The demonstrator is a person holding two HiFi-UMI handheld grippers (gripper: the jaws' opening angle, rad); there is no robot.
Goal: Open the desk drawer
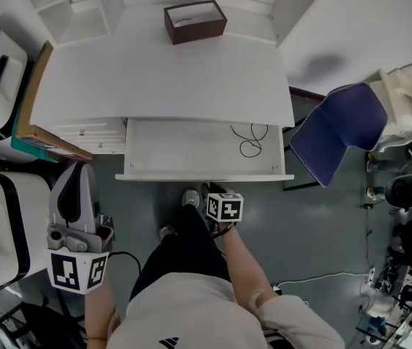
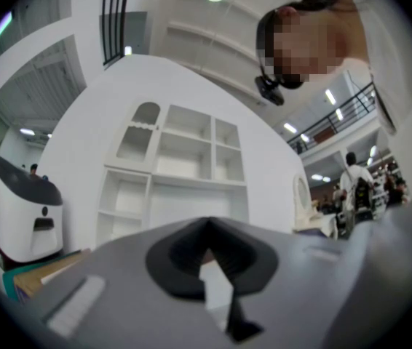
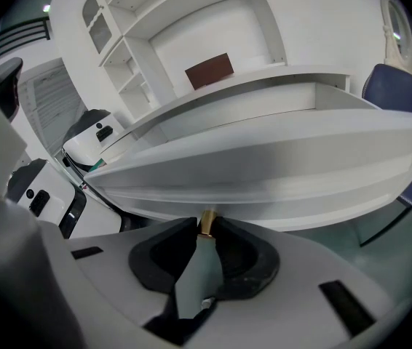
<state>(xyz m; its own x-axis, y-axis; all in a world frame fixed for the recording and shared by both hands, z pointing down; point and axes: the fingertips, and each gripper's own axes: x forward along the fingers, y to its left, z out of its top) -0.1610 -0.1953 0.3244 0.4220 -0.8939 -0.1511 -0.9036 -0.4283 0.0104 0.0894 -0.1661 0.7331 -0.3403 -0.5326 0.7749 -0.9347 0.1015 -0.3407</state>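
The jaws of the right gripper (image 3: 204,233) are pinching shut on the small brass knob (image 3: 207,219), which is sitting at the middle of the front panel (image 3: 264,173), right at the fingertips. The drawer (image 1: 191,151) is lying straight ahead of these jaws. Its long axis is running left to right along the table's (image 1: 162,78) front edge, so the pull is pointing back toward the person. The drawer is already standing well out from under that edge, with a black cable (image 1: 250,142) showing in its right half. The left gripper (image 1: 75,202) is hanging off past the table's front left corner, jaws resting together on nothing. The right hand is therefore the nearer one and, in my judgement, is doing the work, with little travel left.
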